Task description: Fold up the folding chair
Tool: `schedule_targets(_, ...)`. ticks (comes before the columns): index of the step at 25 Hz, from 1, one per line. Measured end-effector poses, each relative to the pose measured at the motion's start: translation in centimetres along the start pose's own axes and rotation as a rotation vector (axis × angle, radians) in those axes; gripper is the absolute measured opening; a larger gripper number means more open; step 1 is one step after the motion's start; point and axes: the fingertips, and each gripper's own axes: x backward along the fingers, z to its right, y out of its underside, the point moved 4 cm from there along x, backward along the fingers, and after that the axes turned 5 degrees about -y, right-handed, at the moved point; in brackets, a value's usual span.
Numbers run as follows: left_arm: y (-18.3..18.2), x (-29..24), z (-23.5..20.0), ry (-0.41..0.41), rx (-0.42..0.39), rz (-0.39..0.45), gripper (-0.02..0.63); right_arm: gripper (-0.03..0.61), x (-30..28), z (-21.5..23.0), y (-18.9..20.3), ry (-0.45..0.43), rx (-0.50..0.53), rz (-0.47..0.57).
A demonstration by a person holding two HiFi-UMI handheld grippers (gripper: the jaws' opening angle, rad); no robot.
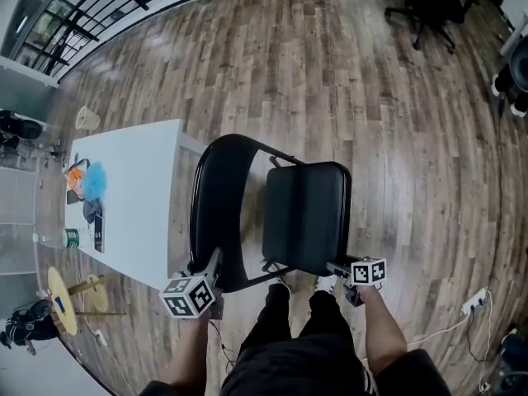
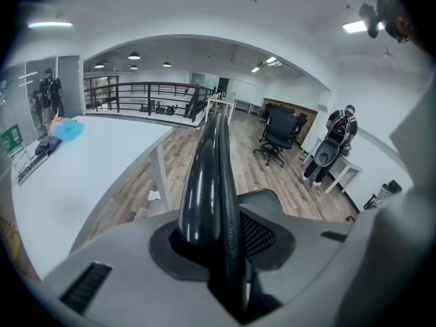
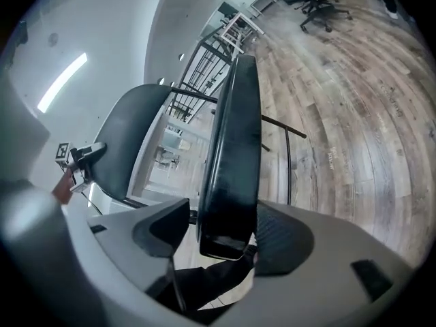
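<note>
Left fingers (image 2: 262, 236): pinched on the rim of the backrest (image 2: 208, 162). The glossy frame tube and the pad edge both sat between them, and no gap showed on either side.
Right fingers (image 3: 286, 240): spread around the edge of the seat (image 3: 231, 142). One finger lay against the padding and a sliver of light showed beside the other, so no clamp was established.
Left gripper (image 1: 216, 261): set at the near end of the backrest, judged to steady the frame while the seat was worked.
Right gripper (image 1: 337, 266): set at the seat's near corner, on the side away from the backrest, judged to give the most leverage for swinging the seat.
Folding chair (image 1: 307, 221): stood on the floor directly ahead of the operator's legs (image 1: 293, 320) and just beside the desk.
Seat and backrest: stood apart, with a clear gap between them in the right gripper view. The seat's tilt could not be read.
Task stage: judged partway, as the chair was not yet flat.
Next requirement: the right fingers would need a firm hold before the seat is pressed home.
Risk: the seat could slip from the unclamped fingers, or snap shut against the frame.
Desk (image 1: 136, 213): white, left of the chair, with a blue item (image 1: 95, 180) at its far end.
Floor (image 1: 371, 97): wood planks.
Office chair (image 1: 425, 7): well apart, at the far edge.
</note>
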Motion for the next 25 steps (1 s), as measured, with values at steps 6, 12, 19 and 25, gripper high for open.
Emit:
schedule_targets(6,-2.6,3.6,-2.4,0.047,0.001,0.015,0.085,0.293,-3.6,-10.8,-0.4,-0.045,0.086,-0.05)
schedule_targets(12,-4.3,6.4,-5.7,0.061,0.003,0.028,0.077,0.293,-8.5,-19.9,-0.9,-0.077,0.169,-0.093)
schedule_targets(19,-5.5,8.3,-8.9,0.043,-0.016,0.024,0.074,0.178,-14.9,-26.8,-1.3,-0.044,0.157,-0.042)
schedule_targets(25,-6.0,9.0,-13.5,0.036,-0.003,0.02,0.074,0.169,-20.1,-30.9,-1.3,-0.011,0.183,-0.074)
